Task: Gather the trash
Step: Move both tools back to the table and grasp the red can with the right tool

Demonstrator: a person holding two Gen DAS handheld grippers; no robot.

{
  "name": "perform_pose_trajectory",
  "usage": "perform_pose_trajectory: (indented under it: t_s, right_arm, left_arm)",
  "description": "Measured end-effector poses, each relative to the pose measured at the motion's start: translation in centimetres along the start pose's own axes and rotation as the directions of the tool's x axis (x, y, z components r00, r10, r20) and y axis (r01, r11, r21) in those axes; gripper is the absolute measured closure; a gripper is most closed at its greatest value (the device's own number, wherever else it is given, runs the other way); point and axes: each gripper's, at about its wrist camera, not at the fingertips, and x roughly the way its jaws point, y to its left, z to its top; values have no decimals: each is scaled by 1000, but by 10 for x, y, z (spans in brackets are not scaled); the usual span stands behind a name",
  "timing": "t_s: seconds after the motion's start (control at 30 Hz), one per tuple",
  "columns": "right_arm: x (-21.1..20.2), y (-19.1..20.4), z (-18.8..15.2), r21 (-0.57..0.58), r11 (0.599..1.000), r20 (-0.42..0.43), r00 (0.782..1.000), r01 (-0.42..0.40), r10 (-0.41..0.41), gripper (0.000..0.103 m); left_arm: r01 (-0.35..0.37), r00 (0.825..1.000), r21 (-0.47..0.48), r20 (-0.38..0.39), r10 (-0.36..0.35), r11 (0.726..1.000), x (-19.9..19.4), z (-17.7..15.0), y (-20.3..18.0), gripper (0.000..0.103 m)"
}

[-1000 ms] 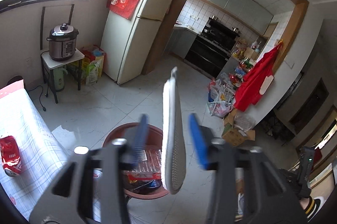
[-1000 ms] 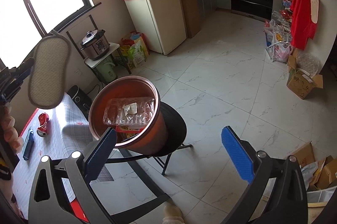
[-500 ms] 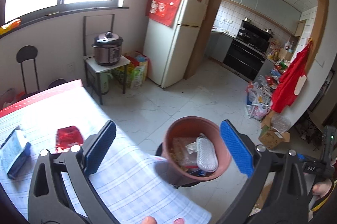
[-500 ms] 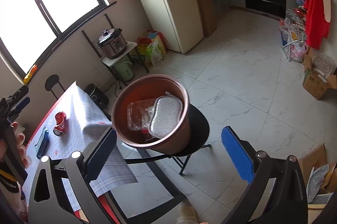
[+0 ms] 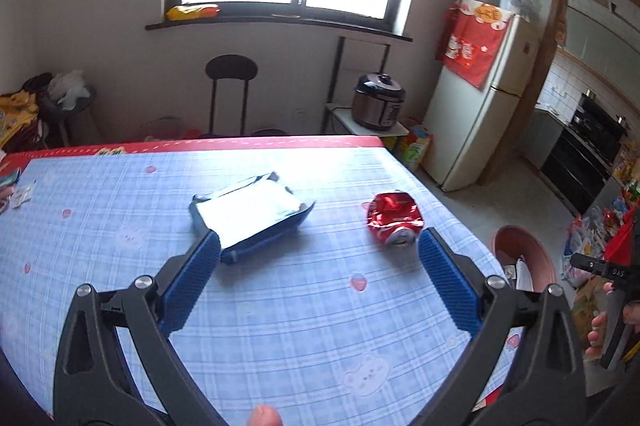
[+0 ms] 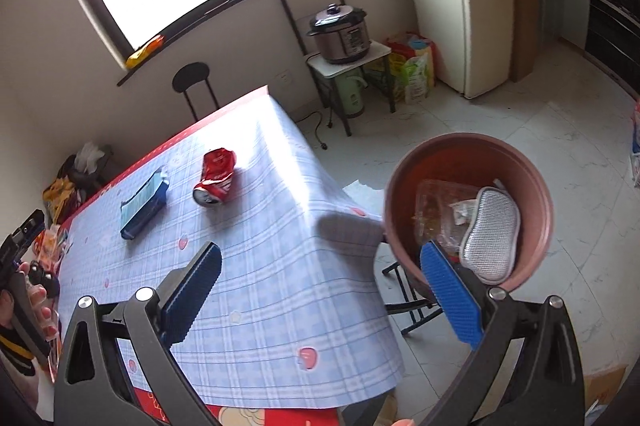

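A crushed red can [image 5: 394, 219] and a flattened blue-and-white carton [image 5: 250, 212] lie on the blue checked tablecloth [image 5: 280, 306]. My left gripper [image 5: 318, 270] is open and empty above the table, the carton just beyond its left finger. The brown bin [image 6: 468, 210] on a stool at the table's right end holds a grey insole [image 6: 490, 234] and clear plastic wrap [image 6: 434, 202]. My right gripper [image 6: 320, 282] is open and empty above the table's corner, beside the bin. The can [image 6: 216, 176] and the carton [image 6: 144, 206] also show there.
A black chair [image 5: 231, 94] stands behind the table under the window. A pressure cooker [image 5: 378, 102] sits on a small stand beside a cream fridge [image 5: 480, 94]. Small wrappers [image 5: 18, 192] lie at the table's left edge. Bags stand on the floor near the kitchen doorway.
The left gripper dropped the grey insole into the bin, opened, and swung left over the table toward the carton and can. The right gripper turned left and stayed open.
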Motion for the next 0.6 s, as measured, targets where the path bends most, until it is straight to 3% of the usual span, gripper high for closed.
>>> perform_pose_trajectory:
  t_s: [0.17, 0.33, 0.43, 0.6]
  right_arm:
    - [42, 58, 17, -106, 993, -42, 998, -53, 49, 5]
    - [98, 99, 41, -119, 984, -77, 990, -130, 121, 5]
    - [140, 117, 59, -132, 984, -90, 990, -120, 108, 5]
    - [212, 137, 76, -208, 978, -117, 993, -29, 5, 5]
  left_arm:
    - [-104, 994, -103, -27, 101, 989, -13, -13, 65, 5]
    - [-159, 987, -170, -58, 151, 973, -19, -26, 115, 5]
    - [-175, 984, -189, -69, 165, 966, -17, -28, 140, 5]
    - [-190, 979, -181, -105, 173, 965, -1, -24, 173, 6]
